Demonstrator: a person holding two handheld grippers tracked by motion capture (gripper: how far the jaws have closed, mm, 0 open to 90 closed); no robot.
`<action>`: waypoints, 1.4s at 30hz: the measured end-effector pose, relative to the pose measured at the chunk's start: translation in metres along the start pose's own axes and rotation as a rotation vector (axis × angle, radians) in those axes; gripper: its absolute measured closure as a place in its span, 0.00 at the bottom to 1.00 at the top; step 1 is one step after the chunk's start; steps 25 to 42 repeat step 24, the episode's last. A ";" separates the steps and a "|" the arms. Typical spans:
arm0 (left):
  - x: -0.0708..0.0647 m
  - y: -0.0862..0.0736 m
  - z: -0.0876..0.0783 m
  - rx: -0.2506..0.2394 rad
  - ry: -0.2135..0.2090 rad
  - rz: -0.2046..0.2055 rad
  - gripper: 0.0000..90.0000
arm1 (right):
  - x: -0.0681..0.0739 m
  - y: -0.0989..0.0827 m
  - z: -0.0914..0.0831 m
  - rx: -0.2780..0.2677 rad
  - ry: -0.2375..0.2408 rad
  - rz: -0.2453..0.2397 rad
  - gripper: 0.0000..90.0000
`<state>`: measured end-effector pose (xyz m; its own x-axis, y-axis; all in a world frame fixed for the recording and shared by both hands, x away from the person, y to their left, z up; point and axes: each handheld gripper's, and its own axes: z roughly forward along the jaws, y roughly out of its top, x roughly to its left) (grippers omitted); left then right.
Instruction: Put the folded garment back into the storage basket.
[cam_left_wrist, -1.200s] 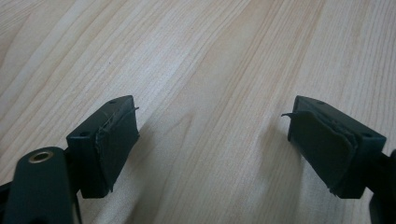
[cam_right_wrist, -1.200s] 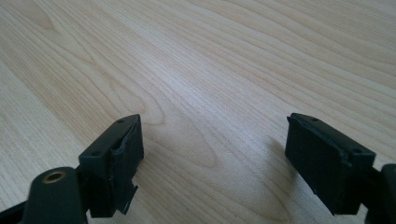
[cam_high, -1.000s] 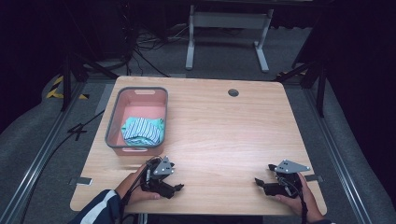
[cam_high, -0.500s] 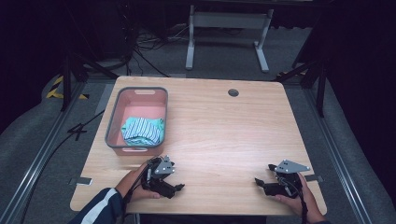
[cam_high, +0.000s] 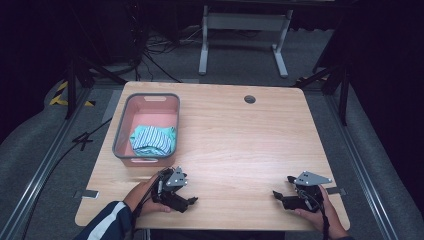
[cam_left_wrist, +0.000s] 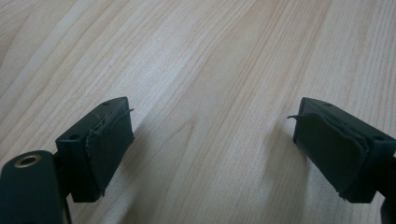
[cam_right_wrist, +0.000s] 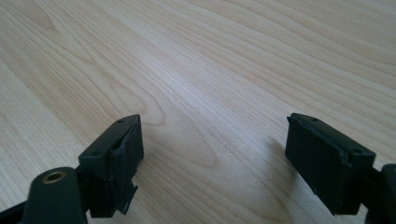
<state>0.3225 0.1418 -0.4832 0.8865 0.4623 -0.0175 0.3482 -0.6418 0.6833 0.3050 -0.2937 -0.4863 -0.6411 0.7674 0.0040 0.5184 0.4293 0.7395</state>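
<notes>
Resting both hands on the counter (cam_high: 240, 140), we hold the left claw (cam_high: 186, 199) and right claw (cam_high: 281, 196) released, empty, well apart; striped cloth (cam_high: 152, 139) lies in the basket (cam_high: 119, 136).

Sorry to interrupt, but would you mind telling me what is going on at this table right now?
A person holds a pair of tongs in each hand at the near edge of a wooden table. The left tongs and the right tongs both rest low over bare wood, jaws open, gripping nothing. A grey-rimmed pink bin sits at the left side of the table with a striped teal cloth folded inside it, untouched. Nothing is being handled at this moment.
</notes>
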 end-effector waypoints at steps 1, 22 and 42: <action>0.000 0.000 0.000 0.001 0.001 0.004 0.13 | 0.000 0.000 0.000 0.000 0.000 0.000 0.22; 0.000 0.000 0.000 0.004 0.006 0.003 0.13 | -0.001 0.000 0.000 0.000 0.004 -0.002 0.22; 0.000 0.000 0.000 0.004 0.002 0.002 0.13 | 0.000 0.000 0.000 0.000 0.004 -0.001 0.22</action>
